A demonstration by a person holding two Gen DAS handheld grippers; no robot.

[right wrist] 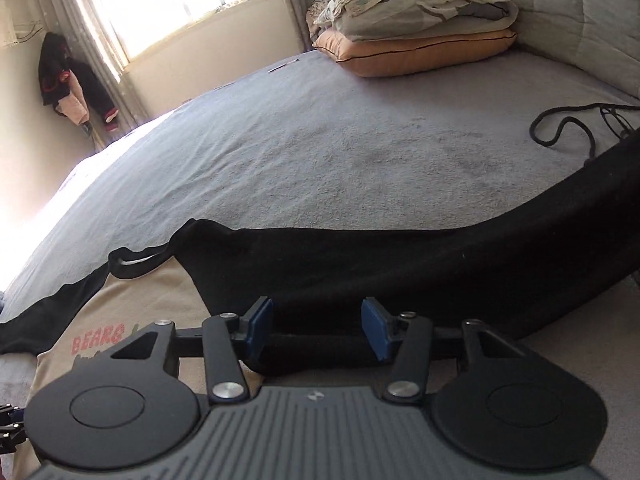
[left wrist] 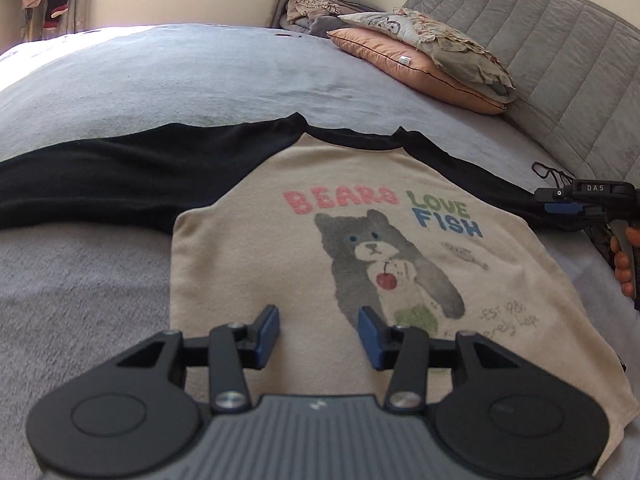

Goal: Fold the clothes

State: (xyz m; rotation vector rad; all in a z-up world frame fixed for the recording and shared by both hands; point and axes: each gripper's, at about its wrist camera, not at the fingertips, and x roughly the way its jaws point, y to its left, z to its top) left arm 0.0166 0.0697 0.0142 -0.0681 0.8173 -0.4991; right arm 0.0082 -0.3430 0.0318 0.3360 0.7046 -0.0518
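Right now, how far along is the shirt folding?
Done: the bear shirt lies spread flat, print up, on the bed. In hand: nothing; the left gripper and right gripper are open above it. Left: both black sleeves are unfolded, the body too.

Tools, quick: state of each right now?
Left tool: open, empty, above the shirt.
Right tool: open, empty, over the black sleeve.

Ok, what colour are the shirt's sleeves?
Black sleeves on a cream shirt; clearest in the left wrist view.
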